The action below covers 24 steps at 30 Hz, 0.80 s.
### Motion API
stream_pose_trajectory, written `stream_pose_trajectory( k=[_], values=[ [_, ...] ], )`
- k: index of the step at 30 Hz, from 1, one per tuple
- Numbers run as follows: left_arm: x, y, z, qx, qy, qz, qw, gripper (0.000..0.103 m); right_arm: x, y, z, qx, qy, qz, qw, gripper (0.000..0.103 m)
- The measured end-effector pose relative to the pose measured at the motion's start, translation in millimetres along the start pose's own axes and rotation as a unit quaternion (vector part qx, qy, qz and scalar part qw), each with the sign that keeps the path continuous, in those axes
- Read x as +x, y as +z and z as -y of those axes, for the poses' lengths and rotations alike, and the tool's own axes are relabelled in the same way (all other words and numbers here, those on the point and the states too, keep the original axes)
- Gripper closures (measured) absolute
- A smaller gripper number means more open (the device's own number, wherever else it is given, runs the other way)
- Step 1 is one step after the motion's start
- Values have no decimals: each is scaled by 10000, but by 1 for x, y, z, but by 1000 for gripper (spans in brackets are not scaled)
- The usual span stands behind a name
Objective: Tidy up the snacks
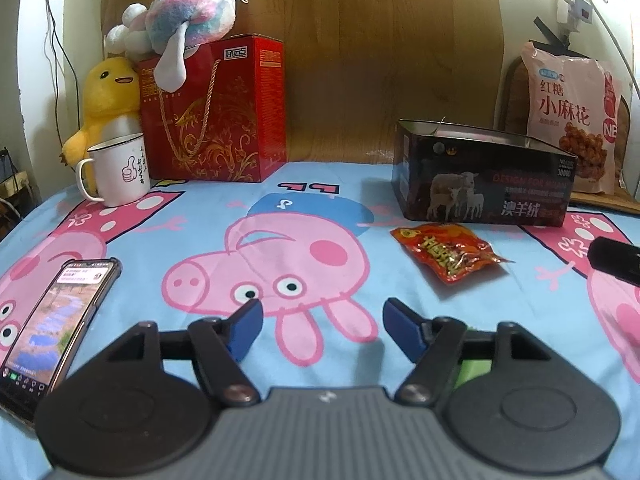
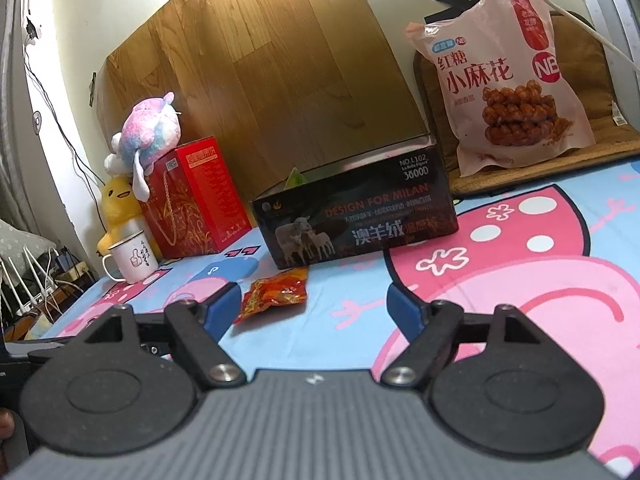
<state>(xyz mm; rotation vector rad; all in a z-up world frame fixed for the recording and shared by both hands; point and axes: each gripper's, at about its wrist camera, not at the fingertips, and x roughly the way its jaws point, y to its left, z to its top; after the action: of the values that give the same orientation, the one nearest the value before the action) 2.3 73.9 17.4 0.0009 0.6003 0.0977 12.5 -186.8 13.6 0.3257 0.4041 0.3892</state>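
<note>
Both claws hung empty over the desk (image 1: 328, 208), which was covered in a blue cartoon-pig cloth. The left claw (image 1: 322, 318) had its blue pads spread with nothing between them, and the right claw (image 2: 314, 306) was spread wider, also bare.

1 small red snack packet (image 1: 450, 252) lay loose on the cloth, just in front of the black open-topped tin box (image 1: 484, 184) and not yet inside it. In the right wrist view the packet sat near the right claw's left pad, apart from it. Something pale green poked above the tin's rim, possibly a packet already stowed, though it was too small to tell. A large pink bag of brown-sugar twists (image 2: 508, 80) leaned upright behind the tin on the far right.

The sorting looked unfinished: the red packet at least remained to be boxed.
</note>
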Motion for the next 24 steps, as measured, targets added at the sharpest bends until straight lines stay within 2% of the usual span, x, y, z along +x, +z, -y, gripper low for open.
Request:
stream_pose_trajectory(
  k=[13,24],
  values=[
    [6,2,-5,-155,-353,-153,9991,32,6,3,3,53,-46,-112,9999,21],
    [7,3,-9,-280,-410,-180,9986,28,9,3,2,40,-6,-182,9998,19]
  ],
)
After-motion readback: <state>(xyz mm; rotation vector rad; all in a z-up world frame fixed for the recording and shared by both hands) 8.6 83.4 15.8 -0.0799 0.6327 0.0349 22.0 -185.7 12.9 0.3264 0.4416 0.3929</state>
